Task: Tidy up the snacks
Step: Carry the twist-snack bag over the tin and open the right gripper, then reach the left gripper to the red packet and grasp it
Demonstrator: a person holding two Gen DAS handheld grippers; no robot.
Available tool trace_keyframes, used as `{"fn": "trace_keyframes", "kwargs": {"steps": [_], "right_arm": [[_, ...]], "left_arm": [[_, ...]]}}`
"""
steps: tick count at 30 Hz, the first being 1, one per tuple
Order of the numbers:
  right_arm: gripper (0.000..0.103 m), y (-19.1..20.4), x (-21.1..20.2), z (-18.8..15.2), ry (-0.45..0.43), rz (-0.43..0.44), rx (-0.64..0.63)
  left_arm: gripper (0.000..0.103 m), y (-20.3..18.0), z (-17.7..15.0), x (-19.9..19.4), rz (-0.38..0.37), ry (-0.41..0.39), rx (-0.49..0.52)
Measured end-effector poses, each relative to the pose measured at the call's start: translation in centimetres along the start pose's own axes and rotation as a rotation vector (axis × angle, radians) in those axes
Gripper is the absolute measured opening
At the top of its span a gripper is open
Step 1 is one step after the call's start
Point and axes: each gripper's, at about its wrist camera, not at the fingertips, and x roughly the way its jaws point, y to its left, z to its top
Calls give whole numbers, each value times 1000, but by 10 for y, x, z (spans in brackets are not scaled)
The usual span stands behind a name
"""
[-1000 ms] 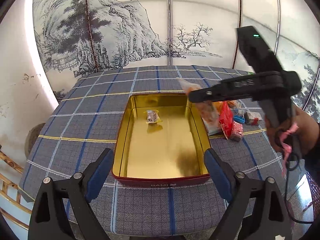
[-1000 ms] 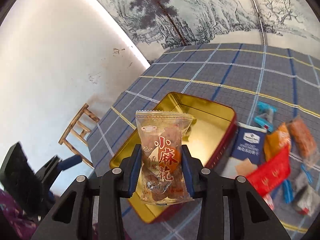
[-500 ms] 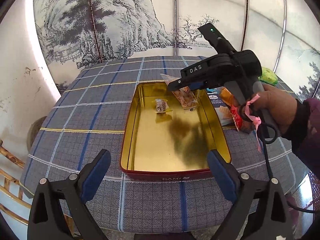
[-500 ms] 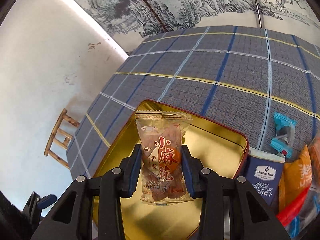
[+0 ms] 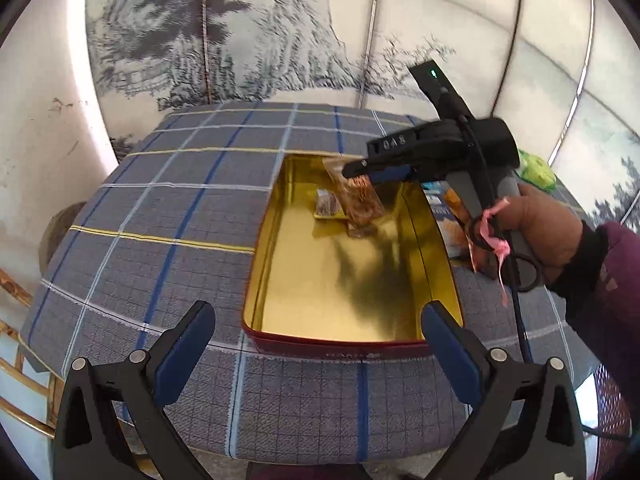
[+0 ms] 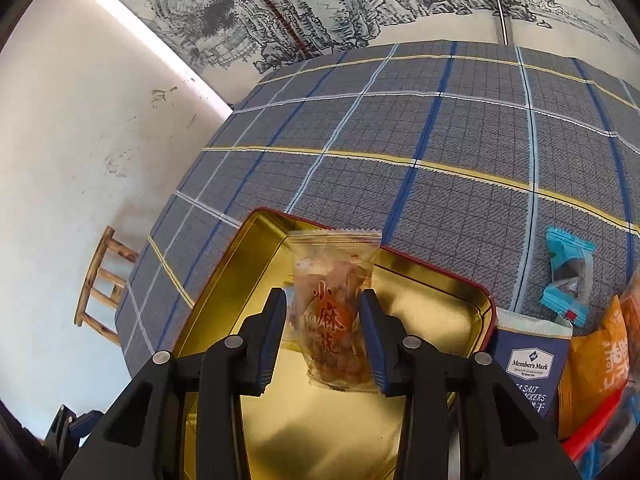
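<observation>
Our right gripper (image 6: 324, 334) stands parted around the fried-twist snack packet (image 6: 334, 308) over the gold tin (image 6: 224, 280), at twelve o'clock; it could tip onto the small wrapped candy (image 5: 329, 205). Left gripper (image 5: 316, 344) gapes empty.

A home room: a bench under a checked cloth (image 6: 440, 128), an ink landscape screen (image 5: 248, 40) behind it, a wooden stool (image 6: 106, 280) beside it, snack packets (image 6: 568, 276) on it.

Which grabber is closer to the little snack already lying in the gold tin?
Right. The right gripper hangs just above the small snack at the gold tin's far end; the left gripper waits outside its near wall.
</observation>
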Motion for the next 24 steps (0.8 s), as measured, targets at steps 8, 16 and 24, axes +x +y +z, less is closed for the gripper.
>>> {"fn": "trace_keyframes", "kwargs": {"steps": [8,16,24], "right_arm": [[49,2,-11,-6,-48,19,8],[75,10,-68,-42,-171,1,-67],[91,-38,-136,-108,-273,-134,-12]], "left_arm": [[102,4,1,4,71,10,7],[102,-8,-5,8,109,21,69],[102,-26,-7,11,97,38,130]]}}
